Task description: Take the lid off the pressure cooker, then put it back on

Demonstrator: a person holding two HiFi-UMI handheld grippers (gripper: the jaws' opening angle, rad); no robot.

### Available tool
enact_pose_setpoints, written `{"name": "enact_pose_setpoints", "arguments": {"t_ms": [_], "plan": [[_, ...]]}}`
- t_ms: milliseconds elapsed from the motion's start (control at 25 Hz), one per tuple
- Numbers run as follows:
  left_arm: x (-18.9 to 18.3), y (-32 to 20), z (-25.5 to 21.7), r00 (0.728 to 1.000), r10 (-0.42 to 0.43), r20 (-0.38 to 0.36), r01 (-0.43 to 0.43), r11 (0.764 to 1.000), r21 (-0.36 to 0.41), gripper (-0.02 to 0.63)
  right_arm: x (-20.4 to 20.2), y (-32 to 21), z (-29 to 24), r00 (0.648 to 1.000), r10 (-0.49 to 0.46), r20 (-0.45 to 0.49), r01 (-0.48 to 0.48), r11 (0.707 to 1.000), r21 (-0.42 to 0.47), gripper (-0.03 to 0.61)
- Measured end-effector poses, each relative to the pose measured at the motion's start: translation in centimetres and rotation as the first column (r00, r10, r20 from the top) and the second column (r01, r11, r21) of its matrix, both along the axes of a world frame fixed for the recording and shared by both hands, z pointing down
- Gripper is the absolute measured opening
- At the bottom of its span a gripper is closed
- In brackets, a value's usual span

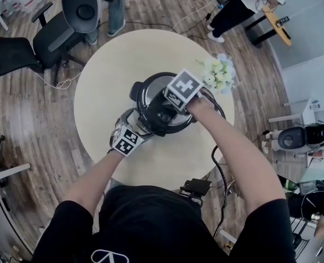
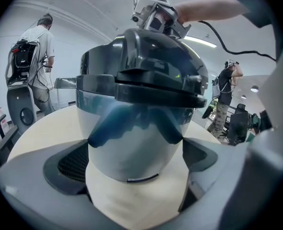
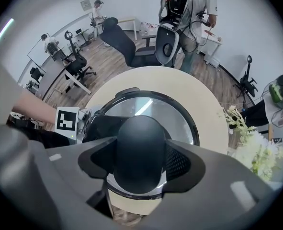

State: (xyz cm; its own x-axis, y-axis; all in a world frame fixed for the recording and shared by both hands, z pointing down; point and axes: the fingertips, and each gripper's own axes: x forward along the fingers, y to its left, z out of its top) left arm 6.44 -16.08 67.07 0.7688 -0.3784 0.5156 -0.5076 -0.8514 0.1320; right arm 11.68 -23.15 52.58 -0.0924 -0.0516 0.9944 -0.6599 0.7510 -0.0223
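Lid knob (image 3: 139,145) clamped in right claw (image 3: 140,166); pressure cooker (image 2: 131,133) gripped by left claw (image 2: 136,169) on bench (image 1: 104,86).

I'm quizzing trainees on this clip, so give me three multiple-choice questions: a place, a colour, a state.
1. Where are the white flowers? A on the floor; B on the table beside the pressure cooker; C on a chair.
2. What colour is the lid knob? A red; B white; C black.
3. What is the right gripper doing? A hanging open; B clamping the knob; C lying on the table.
B: they stand on the tabletop by the cooker. C: it shows black from above. B: its pads press the knob's two sides.
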Motion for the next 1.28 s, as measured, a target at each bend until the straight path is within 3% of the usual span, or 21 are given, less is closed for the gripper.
{"name": "enact_pose_setpoints", "arguments": {"t_ms": [360, 600, 720, 880, 1120, 1200, 1280], "plan": [[0.1, 0.0, 0.2, 1.0, 0.001, 0.004, -0.001, 1.0, -0.003, 0.589, -0.1, 0.6, 0.1, 0.977, -0.214, 0.008, 0.214, 0.977, 0.003, 0.296], [0.0, -0.1, 0.1, 1.0, 0.004, 0.009, -0.004, 1.0, -0.008, 0.589, 0.0, 1.3, 0.2, 0.915, -0.404, -0.021, 0.403, 0.915, -0.029, 0.298], [0.0, -0.2, 0.1, 1.0, 0.004, 0.01, -0.004, 1.0, -0.011, 0.589, -0.5, 0.9, 0.1, 0.892, -0.453, -0.01, 0.453, 0.892, -0.01, 0.301], [0.0, -0.2, 0.3, 1.0, 0.005, 0.014, -0.005, 1.0, -0.012, 0.589, -0.5, 1.0, 0.3, 0.889, -0.457, -0.007, 0.457, 0.889, -0.006, 0.301], [-0.6, -0.3, 0.0, 1.0, 0.016, 0.012, -0.015, 0.999, -0.051, 0.58, -0.7, 0.8, 0.2, 0.915, -0.403, 0.026, 0.402, 0.915, 0.024, 0.299], [-1.2, -0.2, -1.2, 0.999, 0.03, 0.013, -0.029, 0.997, -0.078, 0.546, -0.3, 0.8, 0.0, 0.937, -0.347, 0.049, 0.345, 0.938, 0.042, 0.299], [-2.1, 0.1, -2.5, 0.999, 0.039, 0.013, -0.038, 0.996, -0.083, 0.471, 0.7, 1.2, -0.2, 0.958, -0.278, 0.07, 0.275, 0.96, 0.044, 0.299]]}}
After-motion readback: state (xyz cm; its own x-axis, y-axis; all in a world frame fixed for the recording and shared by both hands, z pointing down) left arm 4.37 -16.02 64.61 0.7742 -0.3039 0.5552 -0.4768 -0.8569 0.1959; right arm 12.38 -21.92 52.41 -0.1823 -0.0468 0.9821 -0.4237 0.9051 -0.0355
